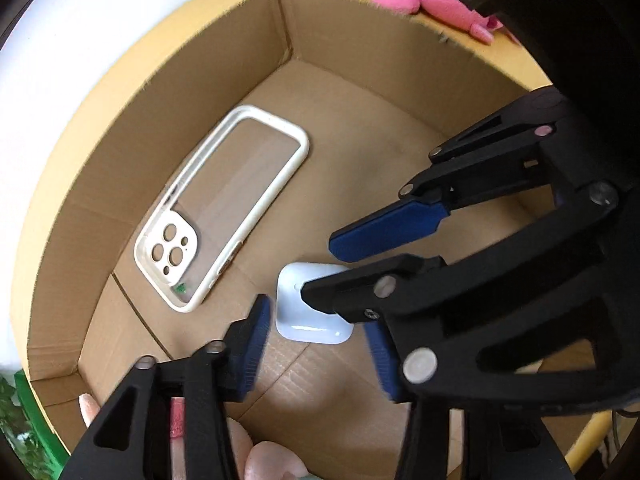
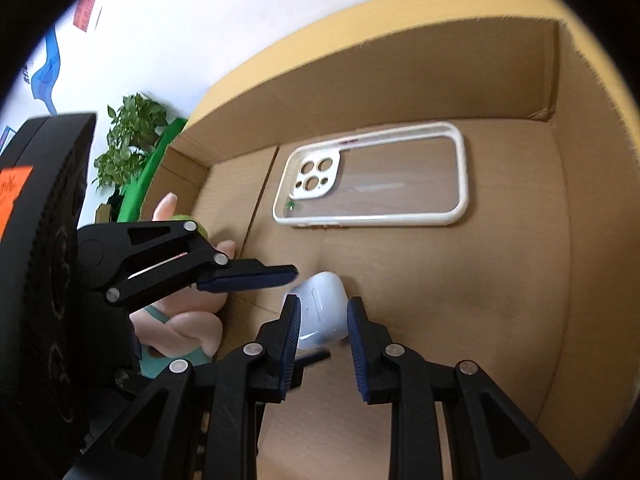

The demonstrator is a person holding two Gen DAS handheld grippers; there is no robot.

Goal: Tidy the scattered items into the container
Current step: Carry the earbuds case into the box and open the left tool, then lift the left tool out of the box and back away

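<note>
Right gripper [image 2: 322, 322] pinched the white earbud case [image 2: 320, 312] inside the cardboard box [image 2: 400, 60], left gripper [image 1: 316, 344] open, empty; case looked light, rigid, glossy-slippery, best held across flat sides.

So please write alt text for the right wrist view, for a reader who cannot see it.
The right gripper holds a white earbud case between its blue pads, low inside a cardboard box. A clear phone case with a white rim lies flat on the box floor behind it. The left gripper reaches in from the left.
</note>
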